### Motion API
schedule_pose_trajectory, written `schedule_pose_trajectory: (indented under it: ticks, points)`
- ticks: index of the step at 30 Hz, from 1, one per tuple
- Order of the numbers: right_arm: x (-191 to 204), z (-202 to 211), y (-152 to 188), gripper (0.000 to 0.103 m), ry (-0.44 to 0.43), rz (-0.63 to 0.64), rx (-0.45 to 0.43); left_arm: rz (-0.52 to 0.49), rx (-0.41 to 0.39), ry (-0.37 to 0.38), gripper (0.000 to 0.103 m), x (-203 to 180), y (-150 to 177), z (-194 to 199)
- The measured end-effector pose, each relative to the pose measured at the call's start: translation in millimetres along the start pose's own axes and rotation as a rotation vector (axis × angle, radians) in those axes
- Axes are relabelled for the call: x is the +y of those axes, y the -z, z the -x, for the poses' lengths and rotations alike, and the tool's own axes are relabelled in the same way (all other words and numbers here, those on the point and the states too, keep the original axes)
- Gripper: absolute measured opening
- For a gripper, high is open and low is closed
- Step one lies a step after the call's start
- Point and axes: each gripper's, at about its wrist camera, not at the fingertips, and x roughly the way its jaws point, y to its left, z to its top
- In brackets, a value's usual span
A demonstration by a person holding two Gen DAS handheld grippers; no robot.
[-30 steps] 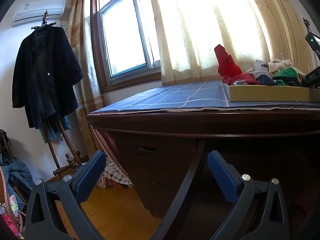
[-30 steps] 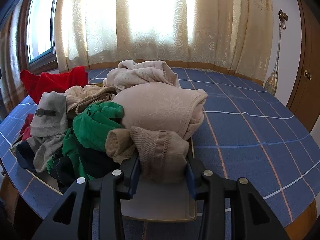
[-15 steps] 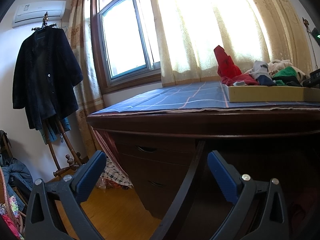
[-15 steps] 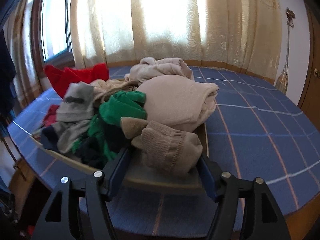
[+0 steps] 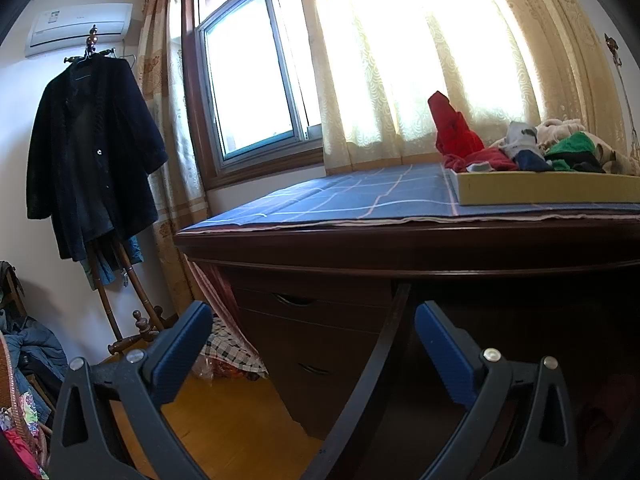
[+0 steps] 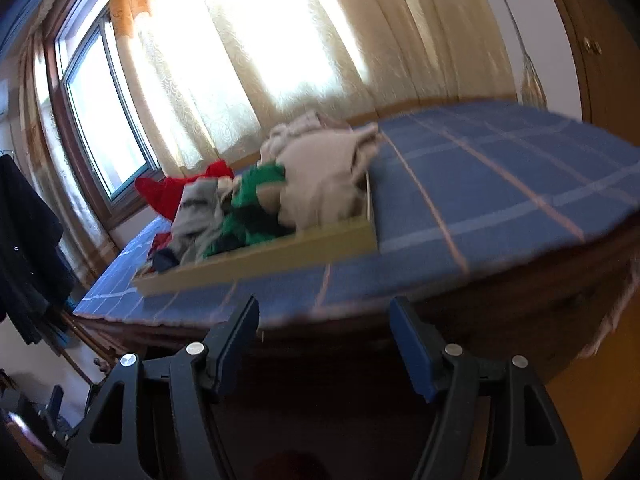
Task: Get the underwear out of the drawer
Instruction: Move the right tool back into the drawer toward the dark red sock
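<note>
- Your right gripper [image 6: 324,320] has let go: a second ago its jaws pinched a beige knitted piece at the front of the drawer; they've just been opening and now stand spread with nothing between them.
- Right gripper has also backed off and dropped. Before, it sat right over the pile; now its tips are in front of the worktop [image 6: 500,280] edge, below the cloth line, well apart from the clothes. View is rolled and motion-blurred.
- Drawer [image 6: 260,258], a shallow yellowish tray, sits on the blue checked cloth [image 6: 480,184] on the worktop, same spot as earlier.
- Underwear pile [image 6: 256,200] is in the drawer: red piece at the window end, grey, green and dark ones in the middle, big beige piece at the near-right corner. The knitted piece you released I can't pick out from the blur.
- Your left gripper [image 5: 312,328] hasn't moved across the three frames: jaws spread wide, empty, aimed at the dark cabinet [image 5: 320,340] under the worktop.
- Left view: drawer [image 5: 540,190] at the right edge, pile [image 5: 520,152] heaped on it, unchanged except the right gripper, visible at that edge a second ago, is gone from view.
- Dark coat [image 5: 88,152] on its stand, window [image 5: 256,80], curtain [image 5: 420,60]: no change.
</note>
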Motion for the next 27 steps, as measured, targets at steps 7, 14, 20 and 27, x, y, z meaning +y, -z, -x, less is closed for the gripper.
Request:
schedule_pose_trajectory:
  ticks: [7, 14, 20, 27]
  points:
    - [6.6, 4.4, 35.8, 0.070, -0.017, 0.024, 0.049, 0.005, -0.001, 0.001, 0.103, -0.2, -0.6, -0.7]
    - [7.5, 3.8, 51.9, 0.070, 0.000, 0.066, 0.068, 0.005, -0.014, -0.002, 0.103, -0.4, -0.4, 0.8]
    - [14.4, -8.1, 56.1, 0.070, -0.034, 0.112, 0.163, 0.005, -0.013, -0.004, 0.103, -2.9, 1.0, -2.9]
    - [30.6, -3.9, 87.5, 0.070, -0.100, 0.172, 0.249, 0.003, -0.022, -0.003, 0.103, -4.6, 1.5, -4.9]
